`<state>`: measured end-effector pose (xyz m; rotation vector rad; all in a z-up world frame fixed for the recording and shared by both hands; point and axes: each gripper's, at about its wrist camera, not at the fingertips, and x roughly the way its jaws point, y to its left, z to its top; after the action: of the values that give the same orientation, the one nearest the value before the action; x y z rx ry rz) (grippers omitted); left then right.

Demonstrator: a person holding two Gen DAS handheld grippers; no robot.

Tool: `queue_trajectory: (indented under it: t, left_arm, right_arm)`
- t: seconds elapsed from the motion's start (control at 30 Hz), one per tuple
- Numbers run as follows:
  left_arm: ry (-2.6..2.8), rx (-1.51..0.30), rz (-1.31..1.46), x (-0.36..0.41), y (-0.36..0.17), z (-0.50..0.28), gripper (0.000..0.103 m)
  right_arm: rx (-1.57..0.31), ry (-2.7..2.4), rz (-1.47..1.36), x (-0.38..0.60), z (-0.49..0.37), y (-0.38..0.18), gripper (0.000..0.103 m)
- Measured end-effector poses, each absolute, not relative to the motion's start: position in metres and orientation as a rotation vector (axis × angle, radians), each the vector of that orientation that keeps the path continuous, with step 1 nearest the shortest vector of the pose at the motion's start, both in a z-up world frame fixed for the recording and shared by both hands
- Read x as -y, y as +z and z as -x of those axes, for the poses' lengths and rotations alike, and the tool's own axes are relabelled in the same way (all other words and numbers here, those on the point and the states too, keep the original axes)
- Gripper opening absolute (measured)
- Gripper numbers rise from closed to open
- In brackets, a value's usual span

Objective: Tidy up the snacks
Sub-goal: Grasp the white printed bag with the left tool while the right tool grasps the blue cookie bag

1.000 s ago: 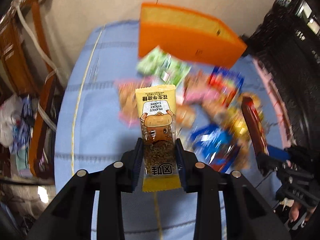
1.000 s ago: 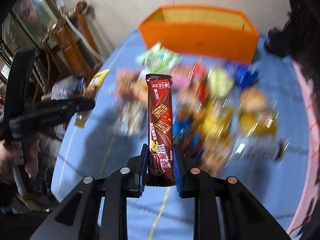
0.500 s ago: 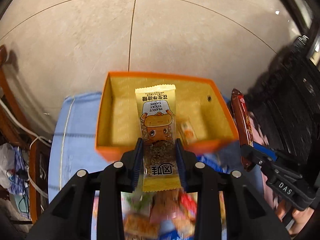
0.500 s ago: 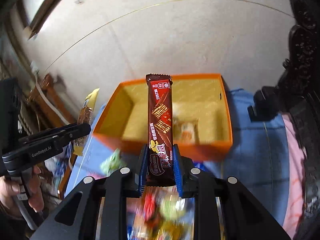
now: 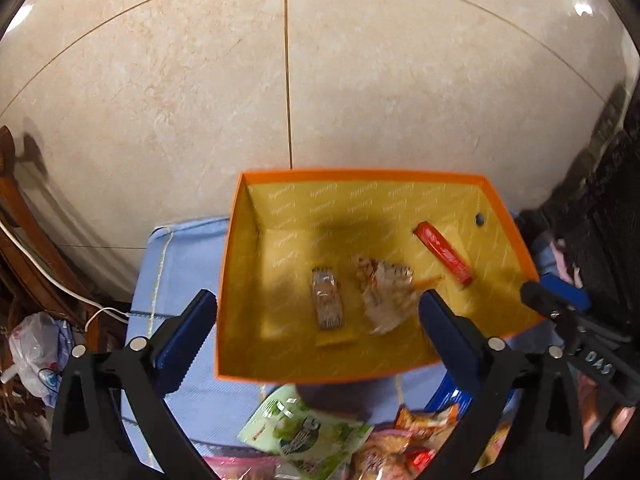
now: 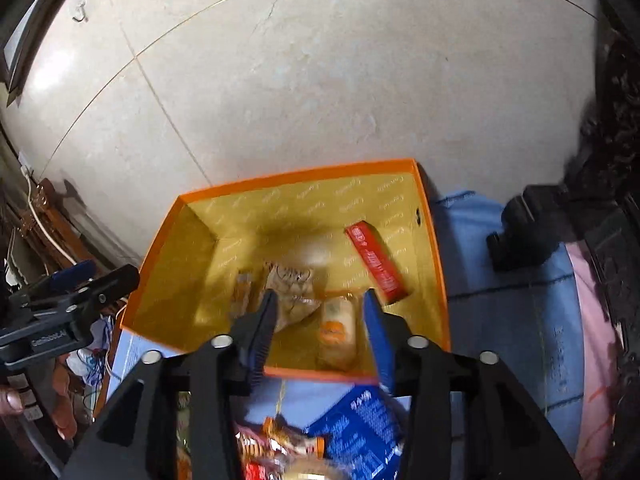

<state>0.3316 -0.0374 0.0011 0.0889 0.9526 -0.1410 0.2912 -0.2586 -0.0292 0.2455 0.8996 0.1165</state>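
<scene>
**Both grippers open over the orange box**

The left gripper (image 5: pixel 318 312) hangs above the near half of the box (image 5: pixel 228 280), its jaws opening and already spread wide, with nothing gripped between them. Just ahead of its fingertips, on the yellow box floor, lies a blurred peanut bar (image 5: pixel 329 304), lengthwise away from the tool. To the right of that bar sits a crumpled, blurred wrapper (image 5: pixel 384 292), close to the right fingertip. Farther ahead and to the right a red bar (image 5: pixel 442 252) leans slantwise by the box's right wall.

The right gripper (image 6: pixel 320 320) is also above the box (image 6: pixel 160 248), its jaws opening and about half spread, pressing on nothing. Seen between its fingers, down on the box floor, is a pale packet with an orange mark (image 6: pixel 336 328). Ahead and to the right lies the red bar (image 6: pixel 374 260); ahead and to the left, the wrapper (image 6: pixel 290 284).

Below and behind both tools, loose snacks lie on a blue cloth (image 5: pixel 180 264): a green packet (image 5: pixel 304 432) under the left gripper, a blue packet (image 6: pixel 360 424) under the right. The box stands at the cloth's far edge, with a tiled floor (image 5: pixel 360 80) beyond. Each gripper shows at the edge of the other's view, held by a hand (image 6: pixel 12 400).
</scene>
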Motion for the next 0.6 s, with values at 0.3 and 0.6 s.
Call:
queue_trajectory:
  t: [0.3, 0.6]
  left_arm:
    - [-0.152, -0.974, -0.153, 0.015, 0.008, -0.243, 0.099]
    - [-0.161, -1.053, -0.143, -0.007, -0.014, -0.154, 0.099]
  right_arm:
    - [-0.894, 0.096, -0.257, 0.267, -0.190, -0.026, 0.094]
    - [-0.990, 0.103, -0.269, 0.263, -0.094, -0.053, 0.094]
